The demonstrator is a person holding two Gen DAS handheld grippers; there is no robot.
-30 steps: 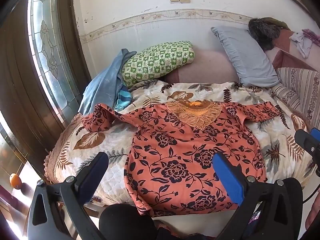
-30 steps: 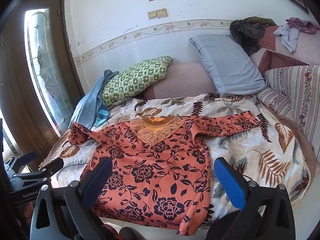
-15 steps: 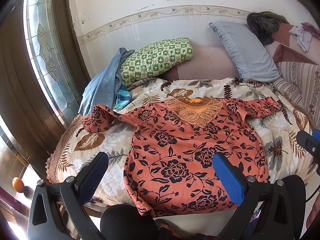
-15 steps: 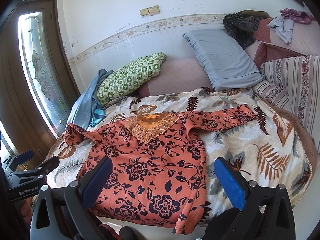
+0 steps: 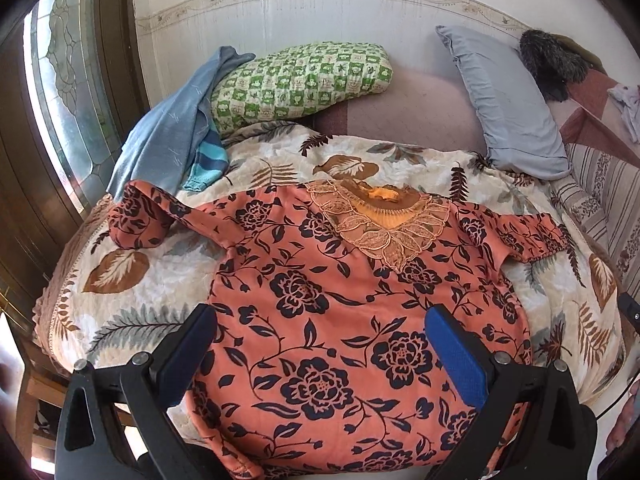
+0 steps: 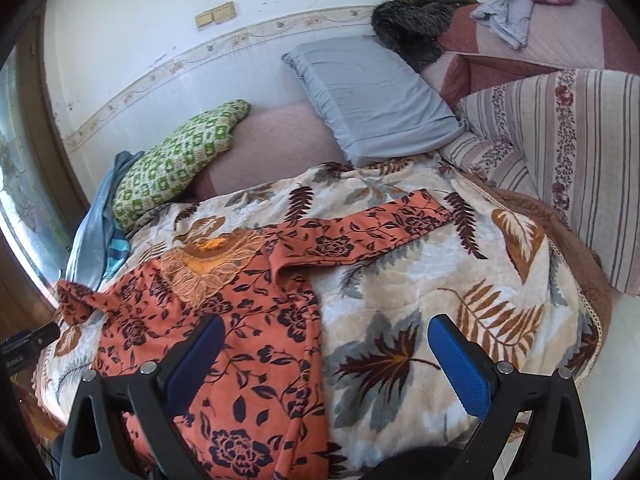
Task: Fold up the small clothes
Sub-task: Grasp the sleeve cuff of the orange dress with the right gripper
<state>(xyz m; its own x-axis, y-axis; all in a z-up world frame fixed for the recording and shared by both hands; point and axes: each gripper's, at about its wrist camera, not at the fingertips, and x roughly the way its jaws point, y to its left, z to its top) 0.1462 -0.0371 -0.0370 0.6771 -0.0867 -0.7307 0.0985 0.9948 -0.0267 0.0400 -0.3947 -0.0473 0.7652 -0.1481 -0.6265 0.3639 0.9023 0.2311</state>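
An orange top with dark blue flowers (image 5: 352, 304) (image 6: 224, 328) lies spread flat on a leaf-patterned blanket (image 5: 132, 296) (image 6: 460, 280), lace collar away from me. Its left sleeve is curled back on itself near the bed's left edge, and its right sleeve (image 6: 360, 236) stretches out straight. My left gripper (image 5: 320, 344) hovers open over the lower half of the top, holding nothing. Over the top's right hem edge and the bare blanket beside it, my right gripper (image 6: 324, 352) is also open and empty.
A green checked pillow (image 5: 296, 80), a grey pillow (image 5: 508, 100) and a blue cloth (image 5: 168, 132) lie at the head of the bed by the wall. Striped cushions (image 6: 560, 152) rise on the right. A glass-panelled door (image 5: 60, 92) stands left of the bed.
Both grippers have moved forward and down toward the bed, so the top looks larger. The right gripper has swung right, over the garment's right edge. Both stay open.
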